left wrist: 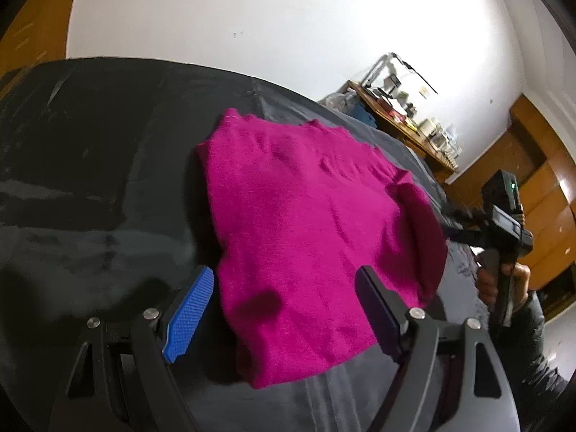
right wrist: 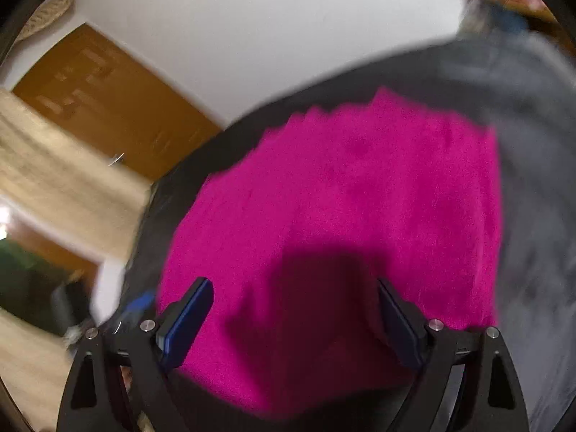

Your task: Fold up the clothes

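A folded magenta knit garment (left wrist: 306, 223) lies flat on a dark grey cloth-covered surface (left wrist: 90, 180). My left gripper (left wrist: 284, 288) is open, its blue-padded fingers (left wrist: 187, 316) spread over the garment's near edge, holding nothing. The garment also fills the right wrist view (right wrist: 342, 208), which is blurred. My right gripper (right wrist: 295, 302) is open above the garment's near edge, casting a shadow on it. The right gripper's body and the hand holding it show at the right of the left wrist view (left wrist: 504, 223).
A cluttered wooden table (left wrist: 406, 115) stands beyond the surface's far right end. Wooden cabinets (left wrist: 540, 187) line the right wall. A white wall is behind. In the right wrist view a wooden door (right wrist: 108, 100) and beige panel (right wrist: 64, 180) are at left.
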`<action>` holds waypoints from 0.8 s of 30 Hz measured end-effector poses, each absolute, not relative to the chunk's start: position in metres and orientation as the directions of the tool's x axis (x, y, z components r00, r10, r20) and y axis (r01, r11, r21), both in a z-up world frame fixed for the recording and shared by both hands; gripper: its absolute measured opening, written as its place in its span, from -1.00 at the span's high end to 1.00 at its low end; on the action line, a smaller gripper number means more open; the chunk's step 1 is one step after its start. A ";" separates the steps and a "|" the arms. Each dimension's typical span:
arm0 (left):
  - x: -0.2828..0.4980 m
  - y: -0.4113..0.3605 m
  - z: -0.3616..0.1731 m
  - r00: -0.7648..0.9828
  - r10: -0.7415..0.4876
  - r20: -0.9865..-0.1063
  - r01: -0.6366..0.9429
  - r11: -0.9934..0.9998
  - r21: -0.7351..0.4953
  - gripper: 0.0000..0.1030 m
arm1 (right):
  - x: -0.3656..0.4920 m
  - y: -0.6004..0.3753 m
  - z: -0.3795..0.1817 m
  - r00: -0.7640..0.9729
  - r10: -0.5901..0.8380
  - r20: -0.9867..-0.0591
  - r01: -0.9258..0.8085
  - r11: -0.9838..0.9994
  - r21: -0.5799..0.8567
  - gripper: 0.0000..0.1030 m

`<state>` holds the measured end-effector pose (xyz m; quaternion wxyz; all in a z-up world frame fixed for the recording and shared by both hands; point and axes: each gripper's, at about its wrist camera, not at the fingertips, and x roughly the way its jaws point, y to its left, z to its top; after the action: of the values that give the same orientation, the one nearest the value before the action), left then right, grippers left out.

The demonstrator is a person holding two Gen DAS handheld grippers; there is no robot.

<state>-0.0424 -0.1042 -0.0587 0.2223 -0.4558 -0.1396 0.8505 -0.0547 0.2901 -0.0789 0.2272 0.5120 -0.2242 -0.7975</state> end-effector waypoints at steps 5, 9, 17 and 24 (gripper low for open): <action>-0.046 -0.087 -0.059 -0.472 0.496 -0.729 -0.254 -0.868 -0.427 -0.63 | 0.007 0.307 -0.090 -0.235 -0.562 -0.793 0.224 -0.825 0.518 -0.77; -0.043 -0.063 -0.054 -0.460 0.507 -0.729 -0.293 -0.862 -0.414 -0.63 | 0.034 0.332 -0.090 -0.276 -0.507 -0.816 0.204 -0.861 0.466 -0.77; -0.039 -0.009 -0.049 -0.434 0.518 -0.737 -0.356 -0.850 -0.389 -0.63 | 0.025 0.386 -0.079 -0.529 -0.505 -0.682 0.051 -0.821 0.569 -0.77; -0.042 -0.013 -0.054 -0.438 0.486 -0.756 -0.319 -0.870 -0.375 -0.63 | -0.020 0.387 -0.098 -0.580 -0.464 -0.669 0.000 -0.822 0.570 -0.77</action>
<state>-0.0418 -0.0133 -0.0537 0.2387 -0.4734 -0.0883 0.8433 -0.0200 0.3870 -0.0979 0.1366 0.4373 -0.2655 -0.8483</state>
